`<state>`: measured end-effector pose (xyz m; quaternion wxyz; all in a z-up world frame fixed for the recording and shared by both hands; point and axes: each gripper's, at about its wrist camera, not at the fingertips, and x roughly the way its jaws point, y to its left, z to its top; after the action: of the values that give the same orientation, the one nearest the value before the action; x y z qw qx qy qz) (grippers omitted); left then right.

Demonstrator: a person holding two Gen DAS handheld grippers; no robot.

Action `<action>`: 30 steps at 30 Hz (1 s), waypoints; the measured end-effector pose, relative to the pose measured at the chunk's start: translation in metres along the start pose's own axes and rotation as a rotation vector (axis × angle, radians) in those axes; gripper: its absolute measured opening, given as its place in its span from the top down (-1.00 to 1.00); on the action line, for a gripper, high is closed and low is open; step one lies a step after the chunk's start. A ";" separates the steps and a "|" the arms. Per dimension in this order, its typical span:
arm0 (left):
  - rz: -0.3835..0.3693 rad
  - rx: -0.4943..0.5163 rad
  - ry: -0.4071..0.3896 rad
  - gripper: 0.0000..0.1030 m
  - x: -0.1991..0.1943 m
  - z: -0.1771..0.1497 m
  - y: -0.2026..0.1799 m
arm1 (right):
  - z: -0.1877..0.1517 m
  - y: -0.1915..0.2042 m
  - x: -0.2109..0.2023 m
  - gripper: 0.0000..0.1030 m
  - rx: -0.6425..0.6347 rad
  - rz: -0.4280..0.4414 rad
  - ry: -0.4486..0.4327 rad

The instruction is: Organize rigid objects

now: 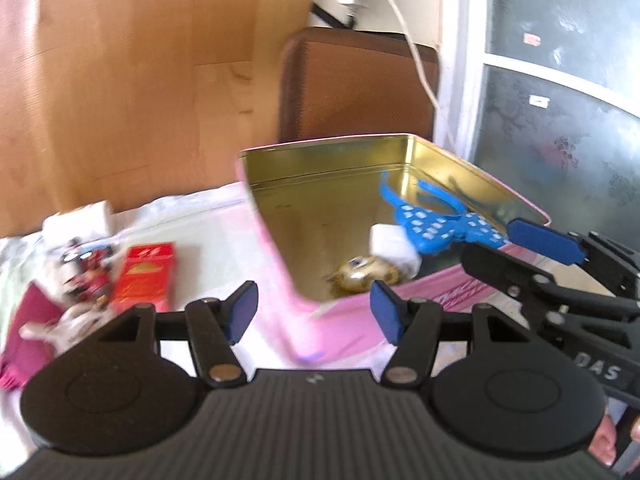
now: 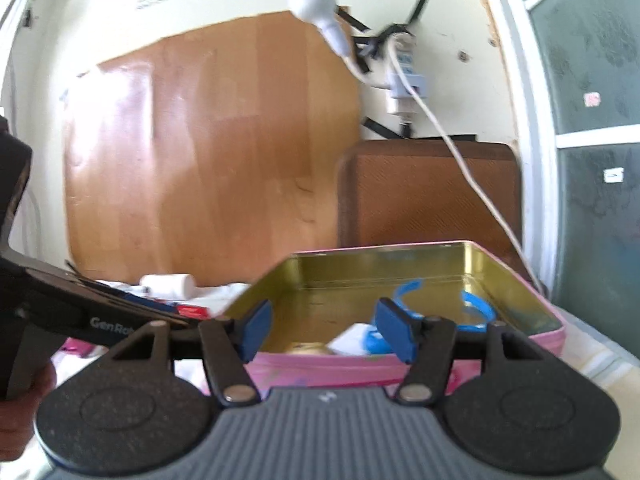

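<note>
Both frames smeared by motion blur, fine detail lost.

Left gripper (image 1: pixel 314 312) hanging wide apart, gripping nothing, pads (image 1: pixel 242 312) sitting just short of the pink tin (image 1: pixel 276 248). Near corner of the tin partly covered by the gripper body; bottom edge running behind the jaws.

Inside the tin's gold interior: blue polka-dot glasses (image 1: pixel 430 222) lying toward the right side, a white block (image 1: pixel 390 242) beside them, a gold round thing (image 1: pixel 364 274) near the front wall, too blurred for identifying.

Right gripper (image 1: pixel 516 240) reaching in from the right in the left wrist view, upper pad lying over the tin's right rim just beside the glasses; lower finger mostly hidden, touching or not unclear. In its own view right gripper (image 2: pixel 326 326) showing jaws spread wide, clamping nothing, looking over the tin's near wall. Glasses (image 2: pixel 476 308) only partly showing there, arms poking up, lenses hidden behind a pad and the wall.

On the cloth (image 1: pixel 208 240) left of the tin: red box (image 1: pixel 146 280), cartoon-print item (image 1: pixel 86 272) smeared and unreadable, magenta piece (image 1: pixel 28 320) cut off by the frame edge, white roll (image 1: pixel 78 220) farther back.

Behind: wooden panel (image 1: pixel 132 72), brown tray (image 1: pixel 360 84) leaning upright, white cable (image 1: pixel 416 52) crossing it.
</note>
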<state>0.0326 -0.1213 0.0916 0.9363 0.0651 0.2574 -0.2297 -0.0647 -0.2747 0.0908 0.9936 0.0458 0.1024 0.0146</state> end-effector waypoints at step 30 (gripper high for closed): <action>0.503 -0.348 -0.046 -0.27 -0.069 -0.102 0.202 | -0.014 0.187 0.088 -0.11 -0.226 0.367 0.234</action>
<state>0.0274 0.1093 0.0402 0.9665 -0.0397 0.2475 0.0553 0.0148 -0.0842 0.0775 0.9544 -0.0499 0.2046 0.2116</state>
